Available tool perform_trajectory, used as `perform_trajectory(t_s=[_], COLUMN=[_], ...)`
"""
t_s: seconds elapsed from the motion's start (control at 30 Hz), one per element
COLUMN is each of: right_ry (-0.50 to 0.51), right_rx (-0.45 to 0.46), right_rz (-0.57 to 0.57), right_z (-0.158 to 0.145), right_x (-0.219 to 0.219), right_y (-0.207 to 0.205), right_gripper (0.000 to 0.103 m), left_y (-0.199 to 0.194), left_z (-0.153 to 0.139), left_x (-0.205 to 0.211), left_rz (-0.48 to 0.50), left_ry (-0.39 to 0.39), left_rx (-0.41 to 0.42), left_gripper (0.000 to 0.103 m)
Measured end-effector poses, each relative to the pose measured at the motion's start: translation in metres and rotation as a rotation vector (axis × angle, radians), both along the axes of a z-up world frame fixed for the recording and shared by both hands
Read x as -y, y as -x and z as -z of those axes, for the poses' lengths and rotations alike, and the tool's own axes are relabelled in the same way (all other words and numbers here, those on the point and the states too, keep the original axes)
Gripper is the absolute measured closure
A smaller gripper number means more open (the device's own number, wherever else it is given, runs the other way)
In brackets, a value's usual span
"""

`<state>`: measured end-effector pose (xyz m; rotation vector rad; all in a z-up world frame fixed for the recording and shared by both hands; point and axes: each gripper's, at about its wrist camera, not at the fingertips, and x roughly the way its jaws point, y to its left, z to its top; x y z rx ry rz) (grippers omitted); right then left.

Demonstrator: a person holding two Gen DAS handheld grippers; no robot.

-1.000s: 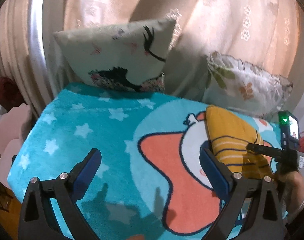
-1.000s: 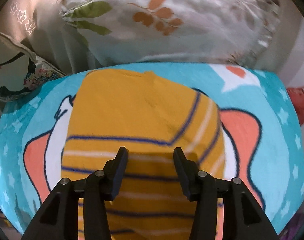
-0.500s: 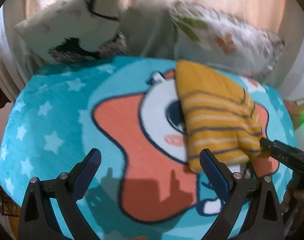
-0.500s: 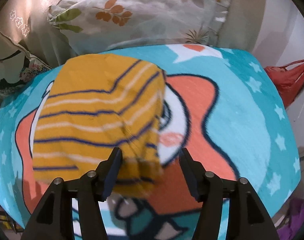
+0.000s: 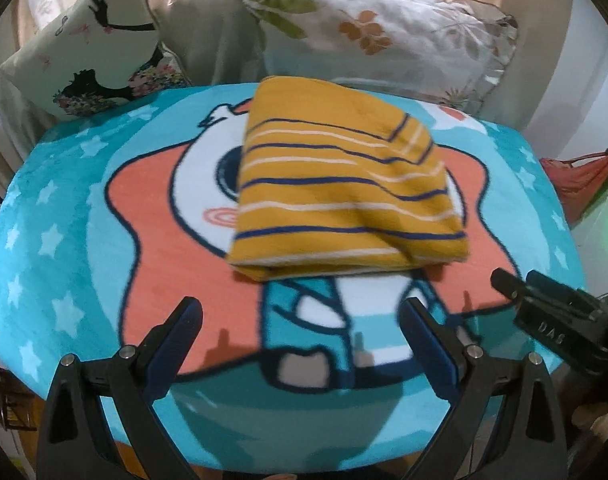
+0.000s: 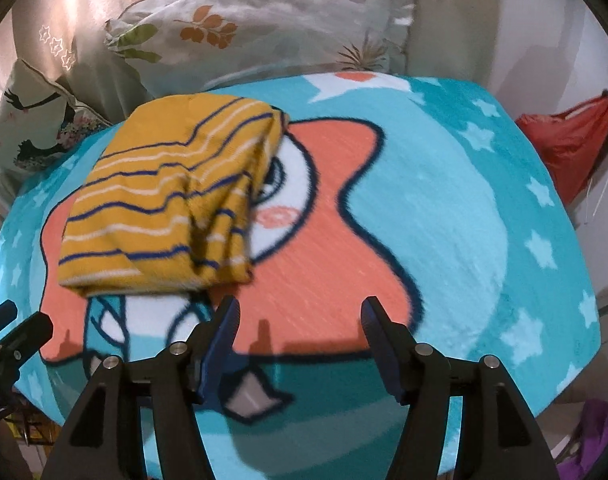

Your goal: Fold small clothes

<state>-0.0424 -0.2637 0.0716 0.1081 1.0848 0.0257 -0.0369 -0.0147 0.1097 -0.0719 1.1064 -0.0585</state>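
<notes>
The folded yellow striped top [image 5: 344, 192] lies on the blanket [image 5: 64, 208], soft and light (best pinched at an edge). Left hand-held gripper [image 5: 300, 322] spread empty; right hand-held gripper [image 6: 300, 316] opening, empty.

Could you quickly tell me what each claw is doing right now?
Left claw: open, holding nothing.
Right claw: jaws opening, empty; the folded garment lies free.

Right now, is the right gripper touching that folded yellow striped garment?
Apart. The right wrist view shows the right gripper, jaws opening and empty, with blanket between it and the folded yellow striped garment.
</notes>
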Motion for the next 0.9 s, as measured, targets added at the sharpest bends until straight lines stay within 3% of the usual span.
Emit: perform_trajectory(t_s=[0.33, 0.9], right_ry=[-0.016, -0.018], right_rx=[-0.012, -0.037], right_rz=[0.026, -0.076], right_z=[0.006, 0.016], right_x=[0.031, 0.008], right_y=[0.014, 0.006], right_gripper=[0.035, 0.035], left_y=[0.008, 0.007], left_z=[-0.007, 0.006], left_x=[0.033, 0.023], left_rz=[0.010, -0.062], left_ry=[-0.002, 0.023], left_rx=[-0.003, -0.074], left_gripper=[0.005, 0.005])
